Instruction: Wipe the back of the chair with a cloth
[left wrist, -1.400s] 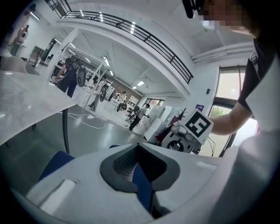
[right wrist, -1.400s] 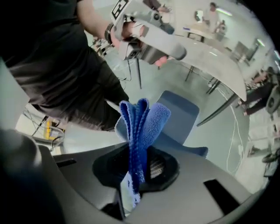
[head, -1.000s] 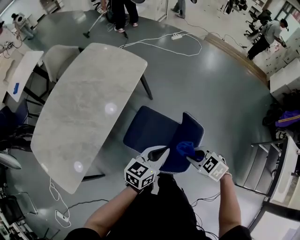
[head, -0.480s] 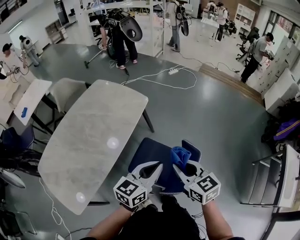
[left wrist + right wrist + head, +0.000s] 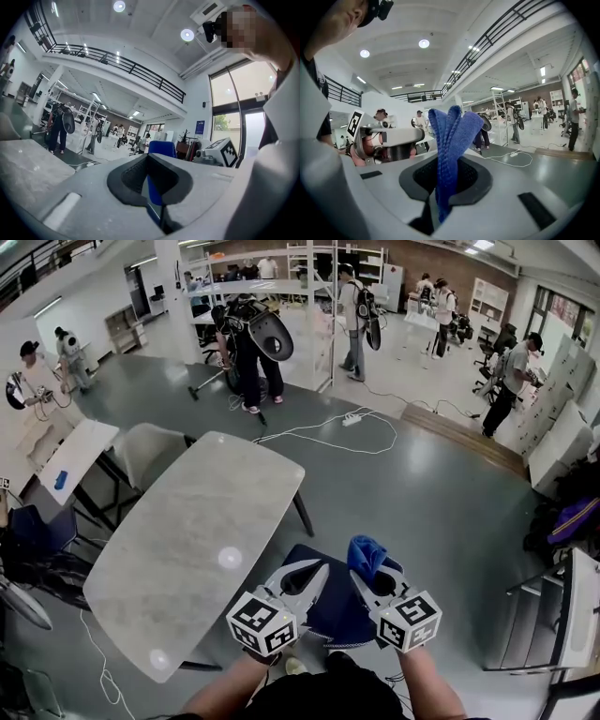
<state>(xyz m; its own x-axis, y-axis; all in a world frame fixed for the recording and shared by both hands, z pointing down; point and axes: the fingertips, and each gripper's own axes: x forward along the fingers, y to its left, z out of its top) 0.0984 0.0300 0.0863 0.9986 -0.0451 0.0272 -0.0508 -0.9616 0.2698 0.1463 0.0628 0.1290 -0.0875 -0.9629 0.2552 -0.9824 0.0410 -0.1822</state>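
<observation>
Lifted off the chair [image 5: 330,607] since earlier, right tongs [image 5: 360,576] pinch the blue cloth [image 5: 366,554]; left tongs [image 5: 317,570] stay pressed together, empty.

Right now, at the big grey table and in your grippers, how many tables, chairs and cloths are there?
Table: 1
Chairs: 2, a blue chair and a beige chair
Cloth: 1, blue, in the right gripper
Total: 4

Blue cloth [image 5: 366,556], navy chair [image 5: 334,611], grey marbled table [image 5: 187,531].
</observation>
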